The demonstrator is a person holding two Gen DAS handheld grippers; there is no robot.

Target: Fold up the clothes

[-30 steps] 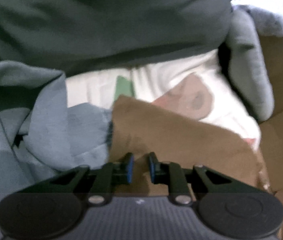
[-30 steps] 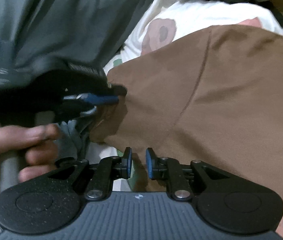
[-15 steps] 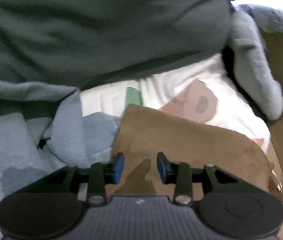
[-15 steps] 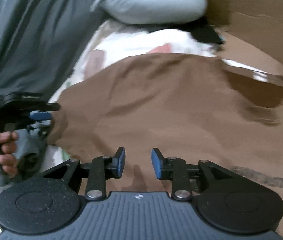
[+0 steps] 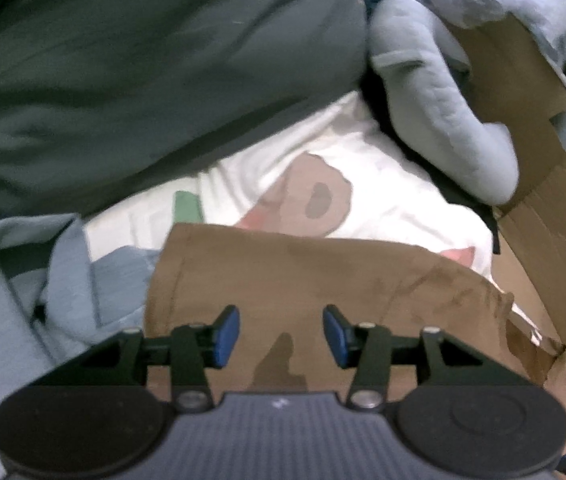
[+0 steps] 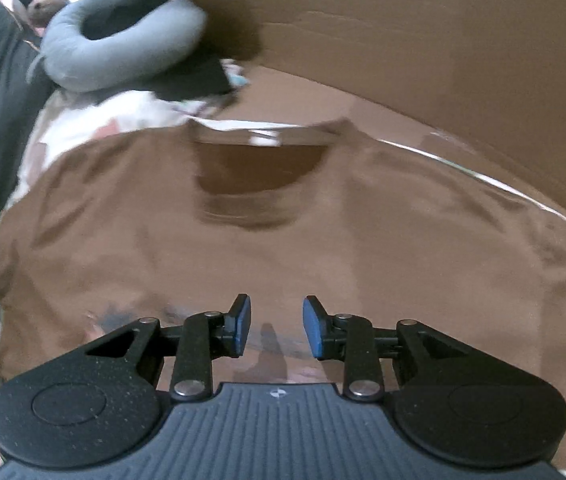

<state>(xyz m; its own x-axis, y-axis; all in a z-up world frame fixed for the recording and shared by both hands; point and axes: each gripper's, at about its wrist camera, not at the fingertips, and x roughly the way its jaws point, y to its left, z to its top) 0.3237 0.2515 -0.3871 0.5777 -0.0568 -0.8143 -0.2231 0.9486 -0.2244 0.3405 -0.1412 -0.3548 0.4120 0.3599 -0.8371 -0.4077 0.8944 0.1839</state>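
A brown T-shirt lies spread out flat, its neckline towards the far side in the right wrist view. My right gripper hovers over the shirt's middle, open, with nothing between its fingers. In the left wrist view the brown T-shirt shows its left edge and corner. My left gripper hangs just above that corner. Its jaws are opening and no cloth is between the blue pads.
A dark grey-green garment fills the far left. A light blue garment lies bunched at the left. A white printed sheet lies under the shirt. A grey neck pillow and a cardboard box wall stand behind.
My left gripper opened over the shirt's corner and lifted back a little. My right gripper opened and swept right across the shirt; the left gripper and hand left its view.
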